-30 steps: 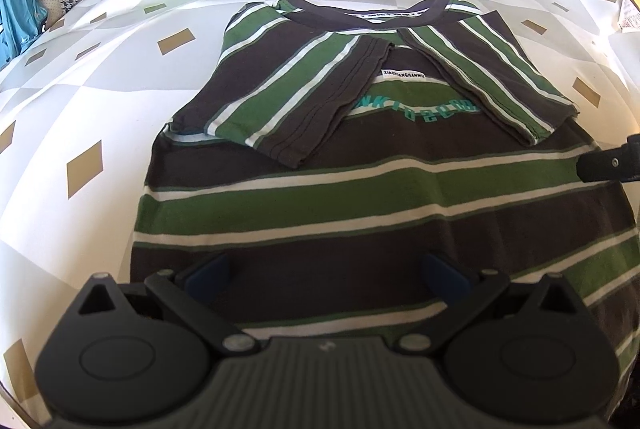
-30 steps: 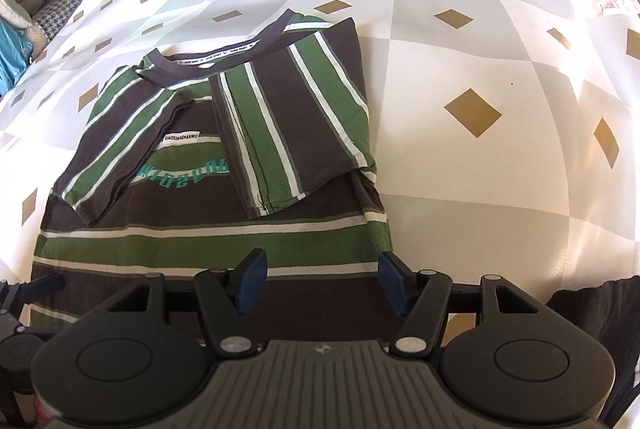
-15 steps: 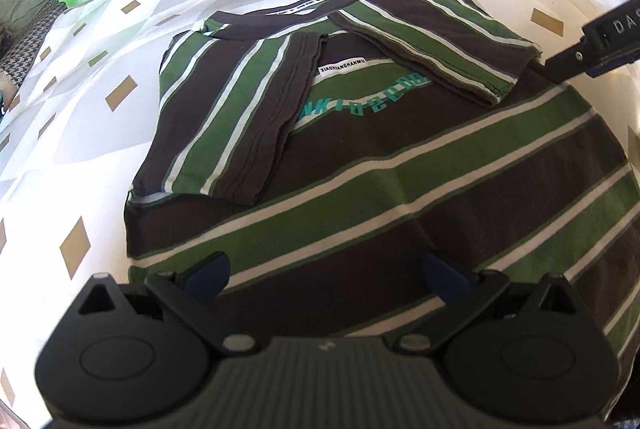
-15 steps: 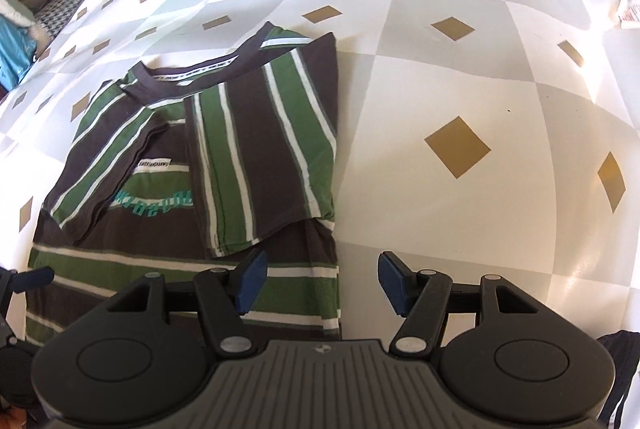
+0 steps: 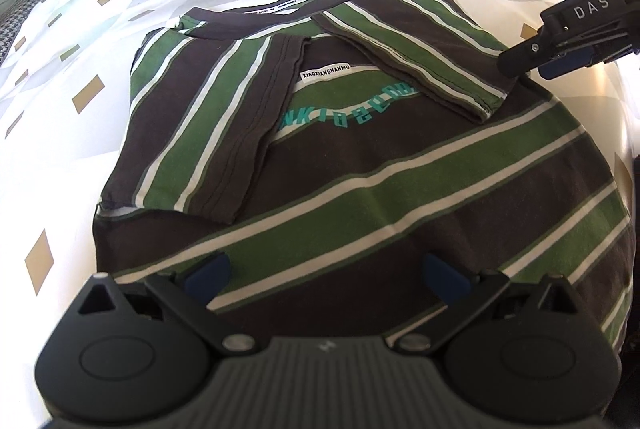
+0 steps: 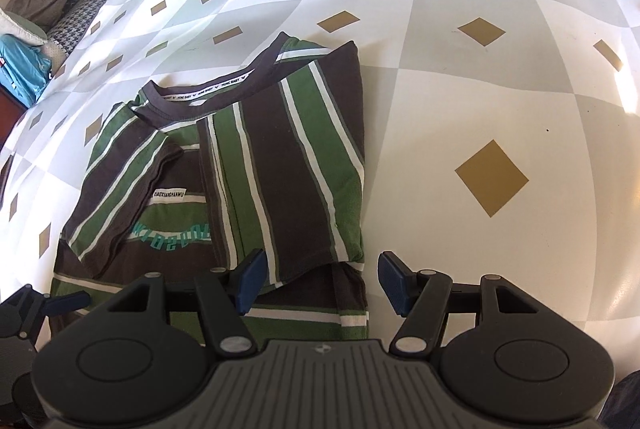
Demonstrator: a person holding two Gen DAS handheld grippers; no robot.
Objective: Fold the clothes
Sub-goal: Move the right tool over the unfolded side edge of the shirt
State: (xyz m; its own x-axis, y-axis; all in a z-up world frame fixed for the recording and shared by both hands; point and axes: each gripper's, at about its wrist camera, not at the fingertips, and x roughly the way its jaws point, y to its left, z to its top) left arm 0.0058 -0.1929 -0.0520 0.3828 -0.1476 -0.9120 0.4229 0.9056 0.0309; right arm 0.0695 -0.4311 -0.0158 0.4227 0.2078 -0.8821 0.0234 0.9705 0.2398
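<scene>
Both sleeves were in, and I was lining up over the striped T-shirt (image 5: 360,165).

The T-shirt lay flat on the diamond-patterned cloth (image 6: 480,77), collar far, both sleeves folded inward so the body made a narrow strip, I think for the next fold. My left gripper (image 5: 324,269) was spread above the near hem; my right gripper (image 6: 320,277) was spread over the right edge. Neither was pinching anything. I saw no containers.
</scene>
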